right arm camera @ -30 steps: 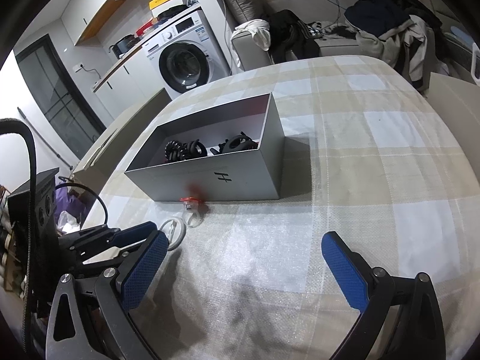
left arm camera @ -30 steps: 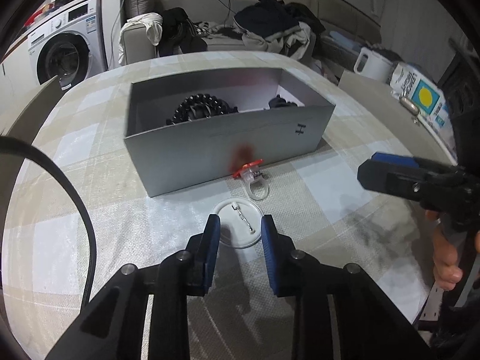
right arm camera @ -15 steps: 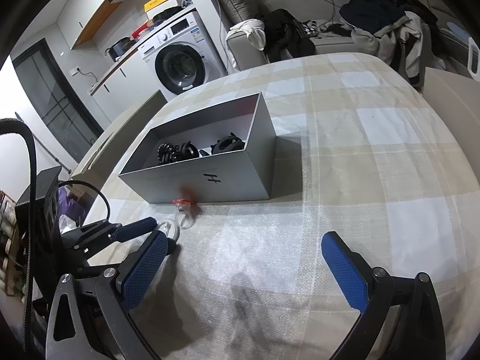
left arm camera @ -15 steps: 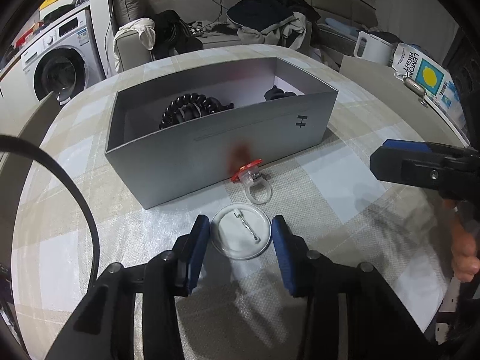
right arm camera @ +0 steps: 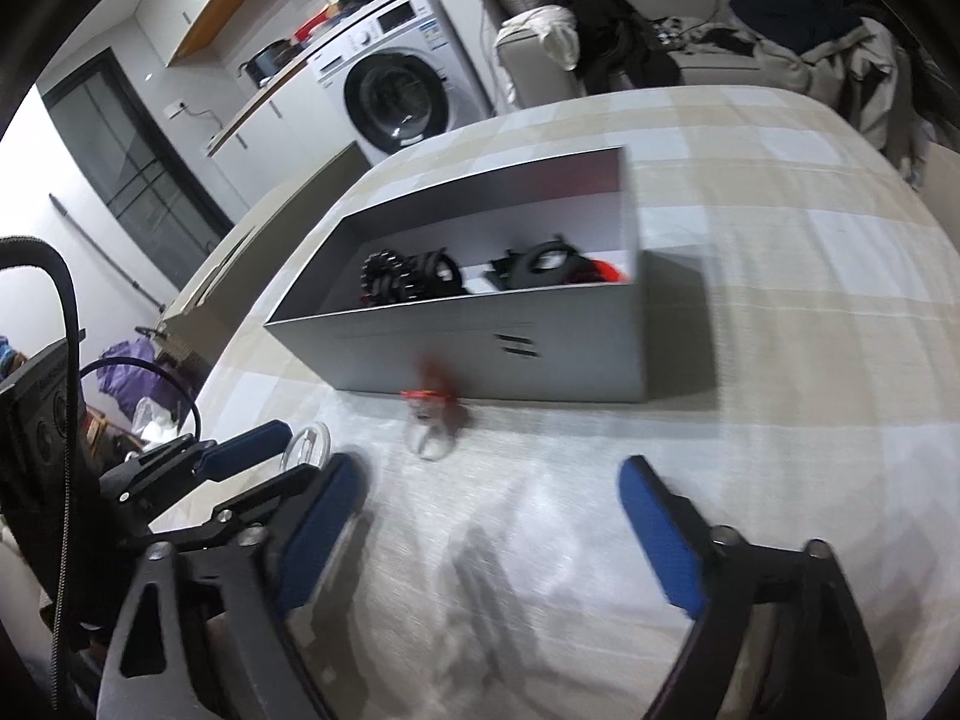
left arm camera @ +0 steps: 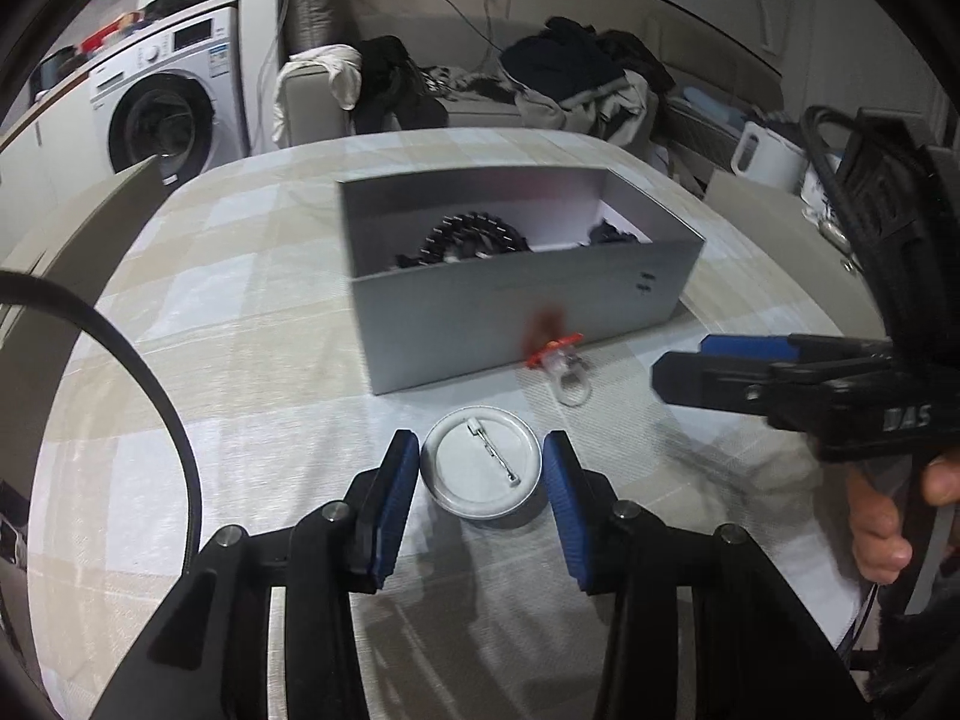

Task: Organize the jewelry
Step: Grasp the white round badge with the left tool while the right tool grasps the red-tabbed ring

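Observation:
A round white pin badge (left arm camera: 482, 463) lies pin side up on the checked tablecloth. My left gripper (left arm camera: 480, 468) is open with a blue pad on each side of the badge, neither clearly touching it. A clear ring with a red top (left arm camera: 561, 363) lies against the front wall of the grey open box (left arm camera: 516, 312), which holds black jewelry (left arm camera: 474, 237). My right gripper (right arm camera: 492, 510) is open and empty above the cloth, short of the ring (right arm camera: 429, 423); the box (right arm camera: 498, 354) stands beyond it. The badge's edge (right arm camera: 307, 444) shows between the left fingers there.
The table edge curves round to the left and right. A washing machine (left arm camera: 162, 114) and a sofa piled with clothes (left arm camera: 570, 78) stand beyond the table. A white kettle (left arm camera: 765, 156) sits at the right. The right gripper's body (left arm camera: 840, 396) reaches in from the right.
My left gripper has opened wider and moved forward so its pads now flank the badge. My right gripper has moved closer to the box and ring.

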### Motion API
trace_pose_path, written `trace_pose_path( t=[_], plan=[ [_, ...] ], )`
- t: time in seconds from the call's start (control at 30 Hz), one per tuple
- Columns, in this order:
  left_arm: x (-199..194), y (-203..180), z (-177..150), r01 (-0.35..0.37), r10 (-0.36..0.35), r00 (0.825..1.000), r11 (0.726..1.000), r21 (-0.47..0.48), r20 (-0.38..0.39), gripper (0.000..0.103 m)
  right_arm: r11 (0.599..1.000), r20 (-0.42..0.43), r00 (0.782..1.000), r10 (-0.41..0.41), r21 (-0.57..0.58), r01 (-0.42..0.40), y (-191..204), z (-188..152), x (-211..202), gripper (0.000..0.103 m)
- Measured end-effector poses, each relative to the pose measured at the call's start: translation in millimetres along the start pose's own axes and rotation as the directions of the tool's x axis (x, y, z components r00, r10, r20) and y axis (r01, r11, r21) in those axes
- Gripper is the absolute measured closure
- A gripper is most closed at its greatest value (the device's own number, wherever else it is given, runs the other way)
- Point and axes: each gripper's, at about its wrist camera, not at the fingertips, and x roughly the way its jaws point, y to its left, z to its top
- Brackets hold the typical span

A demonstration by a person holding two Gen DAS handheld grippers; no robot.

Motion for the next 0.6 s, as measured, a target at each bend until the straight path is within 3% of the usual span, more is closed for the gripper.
trace_pose_path(
  t=[0.1, 0.17, 0.33, 0.53, 0.6],
  plan=[
    [-3.4, 7.7, 1.9, 0.001, 0.000, 1.000, 0.999, -0.036, 0.022, 0.066, 0.999, -0.009, 1.000, 0.026, -0.024, -0.027, 9.1, 4.2, 7.4, 0.033],
    [-5.4, 13.3, 3.6, 0.000, 0.002, 0.999, 0.998, -0.061, 0.037, 0.066, 0.998, -0.015, 0.999, 0.048, -0.044, -0.048, 15.4, 6.8, 12.6, 0.051],
    [-8.4, 21.1, 6.9, -0.006, 0.012, 0.998, 0.996, -0.094, 0.065, 0.066, 0.996, -0.028, 0.998, 0.052, -0.073, -0.054, 26.0, 12.2, 26.7, 0.062],
    [-9.0, 24.6, 6.8, -0.015, 0.023, 0.997, 0.994, -0.110, 0.073, 0.066, 0.997, -0.047, 0.999, 0.021, -0.074, -0.024, 26.1, 14.1, 37.4, 0.089],
    [-10.0, 25.6, 7.3, -0.016, 0.025, 0.997, 0.993, -0.114, 0.077, 0.066, 0.997, -0.042, 0.999, 0.023, -0.078, -0.026, 27.0, 12.4, 35.2, 0.089]
  ],
)
